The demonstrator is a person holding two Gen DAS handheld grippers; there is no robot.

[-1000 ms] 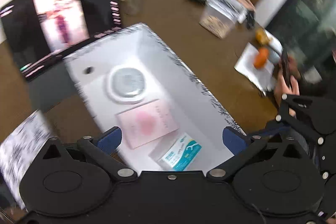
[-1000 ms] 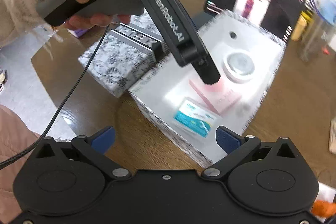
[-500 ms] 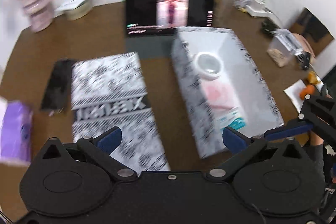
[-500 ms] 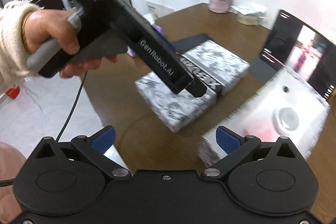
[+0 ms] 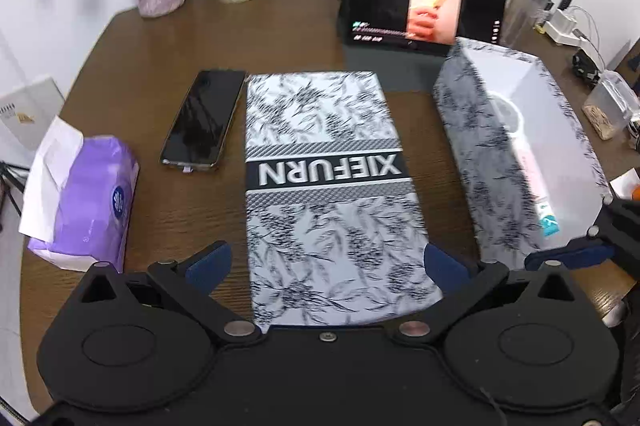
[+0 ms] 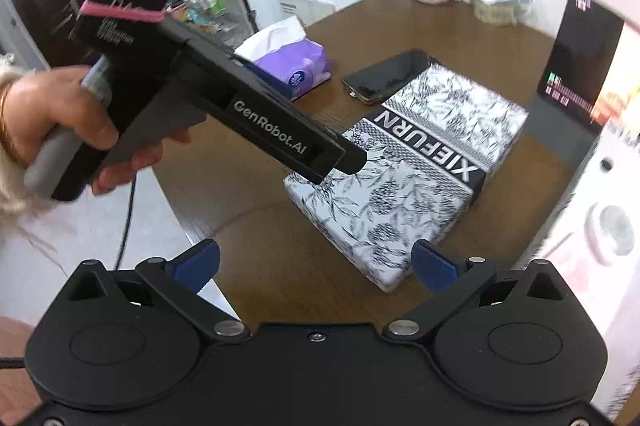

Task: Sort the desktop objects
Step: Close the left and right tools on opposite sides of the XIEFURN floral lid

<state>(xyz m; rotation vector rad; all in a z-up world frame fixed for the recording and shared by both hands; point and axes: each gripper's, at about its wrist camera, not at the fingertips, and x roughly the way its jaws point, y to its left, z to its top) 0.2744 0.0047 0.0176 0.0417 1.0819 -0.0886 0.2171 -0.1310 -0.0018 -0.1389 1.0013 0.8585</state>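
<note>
Both grippers have swung off the open box w/in the last sec: the left gripper, which hung right over the box interior, now hovers above the lid. My guess: drop-off done, next pick coming up, or the lid goes on.

Table: dark brown wood grain, rounded edge. Lid lies flat in the middle, big rectangle, matte white w/ black leaf print and a dark band reading XIEFURN; it looks like stiff card. Open box stands just right of it, same print outside, plain white inside, holding a round white thing, a pink flat pack and a teal-white sachet. Tablet at the far side, glossy, screen lit. Tissue pack near left, soft purple plastic film, white sheet sticking out. Phone just left of the lid, slim glossy black slab, still loose on the table.

Left gripper: jaws wide apart, empty. Right gripper: also spread, nothing between the blue pads, near the lid's near right corner.
</note>
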